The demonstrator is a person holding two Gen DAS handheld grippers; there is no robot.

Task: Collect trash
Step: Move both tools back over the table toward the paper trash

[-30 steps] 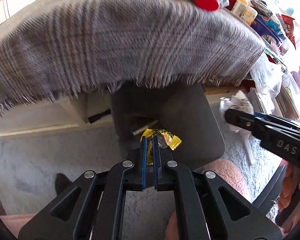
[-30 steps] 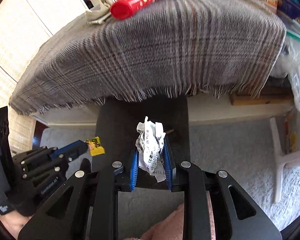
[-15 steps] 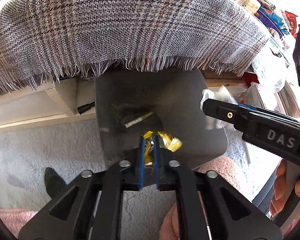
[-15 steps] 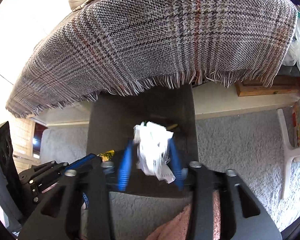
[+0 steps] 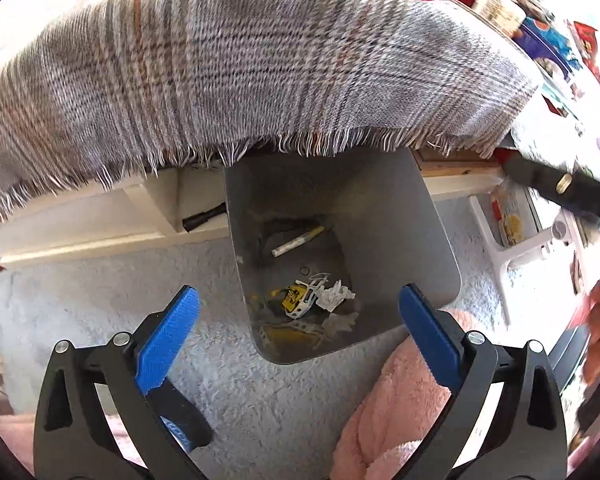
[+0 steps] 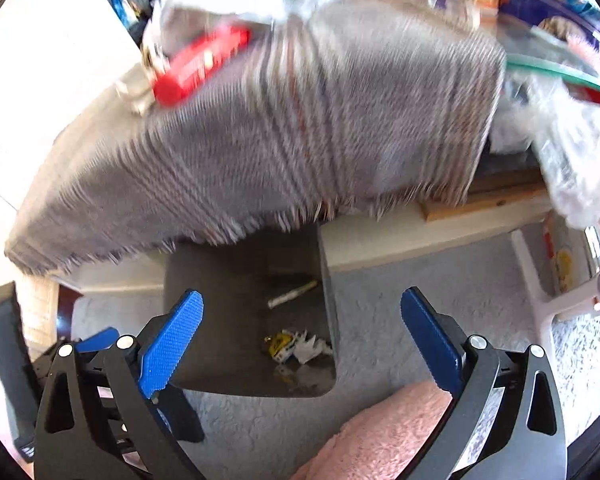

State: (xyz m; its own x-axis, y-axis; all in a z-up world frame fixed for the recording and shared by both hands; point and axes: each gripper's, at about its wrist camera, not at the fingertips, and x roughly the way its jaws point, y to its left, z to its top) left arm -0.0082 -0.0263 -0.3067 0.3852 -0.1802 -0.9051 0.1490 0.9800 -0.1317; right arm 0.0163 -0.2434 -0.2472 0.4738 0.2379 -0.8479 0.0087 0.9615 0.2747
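Left gripper [image 5: 298,320]: jaws spread wide, nothing between the blue pads; it hangs above the near rim of the bin.
Right gripper [image 6: 300,326]: also spread wide and empty, poised over the near edge of the bin; this view is blurred by motion.
Bin [image 5: 428,248]: grey, open-topped, standing on pale carpet [image 5: 100,300] with its far side tucked under the fringe of a plaid cloth [image 5: 240,60].
Trash location: a yellow wrapper [image 5: 290,300] and a crumpled white paper [image 5: 334,295] lie together on the bin floor, touching or nearly so; a pale stick-like item [image 5: 296,241] lies farther back.
Task status: judged that this pair of items is deposited; more clutter sits on the cloth-covered surface, including a red bottle [image 6: 204,62], though which pieces count as trash cannot be told.
Risk, fringe: raising either tool toward the tabletop could snag the hanging fringe and drag the cloth, pulling items off the edge.
Risk, collision: both tools sit close over the same opening, and the left one shows at the left edge of the right view; lifting together could knock them.
Risk, selection: the tabletop is crowded, so a hasty grab may take a wanted item.
Obstruction: pink fleece [image 5: 392,408] lies near the bin and could be caught by a low pass.
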